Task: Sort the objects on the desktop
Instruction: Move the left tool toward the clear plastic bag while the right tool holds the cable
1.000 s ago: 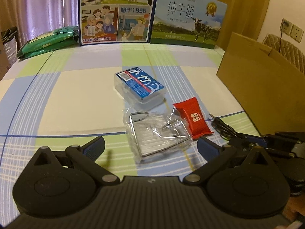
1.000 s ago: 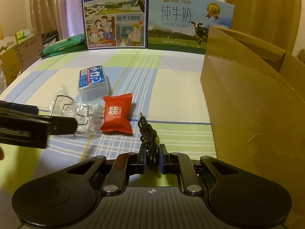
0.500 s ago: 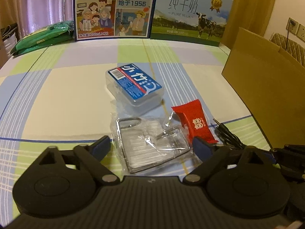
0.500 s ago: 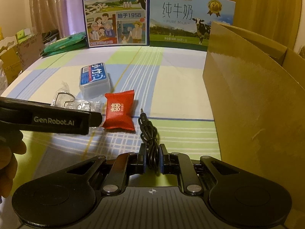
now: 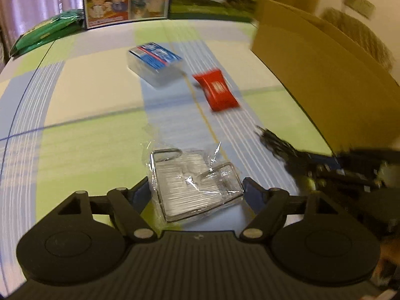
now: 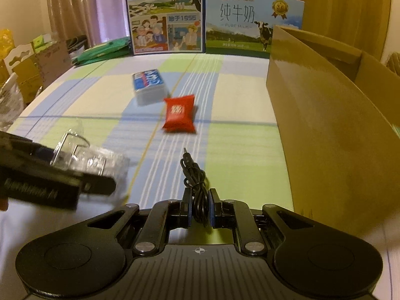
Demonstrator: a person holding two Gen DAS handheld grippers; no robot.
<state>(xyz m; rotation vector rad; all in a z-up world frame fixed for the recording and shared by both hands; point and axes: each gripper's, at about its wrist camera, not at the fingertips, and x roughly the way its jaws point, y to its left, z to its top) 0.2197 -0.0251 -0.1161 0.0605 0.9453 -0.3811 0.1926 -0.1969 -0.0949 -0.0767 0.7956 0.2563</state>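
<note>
A clear plastic packet [image 5: 195, 185] with metal hooks inside sits between the narrowed fingers of my left gripper [image 5: 196, 190], which is shut on it. In the right wrist view the same packet [image 6: 92, 160] hangs above the tablecloth at the left. My right gripper [image 6: 199, 205] is shut on a coiled black cable [image 6: 193, 172], whose plug points forward. The cable [image 5: 277, 145] also shows at the right of the left wrist view. A red snack packet [image 6: 179, 113] and a clear box with a blue label [image 6: 149, 86] lie on the checked tablecloth further ahead.
A tall open cardboard box [image 6: 337, 125] stands along the right side. Two milk cartons [image 6: 166, 15] stand at the table's far edge, with green bags [image 6: 105, 51] to their left. More cardboard boxes [image 6: 37, 62] sit off the table's left side.
My left gripper has shut on the clear packet and carried it back from the red packet and the box. The right gripper still holds the cable and has drawn back a little.
</note>
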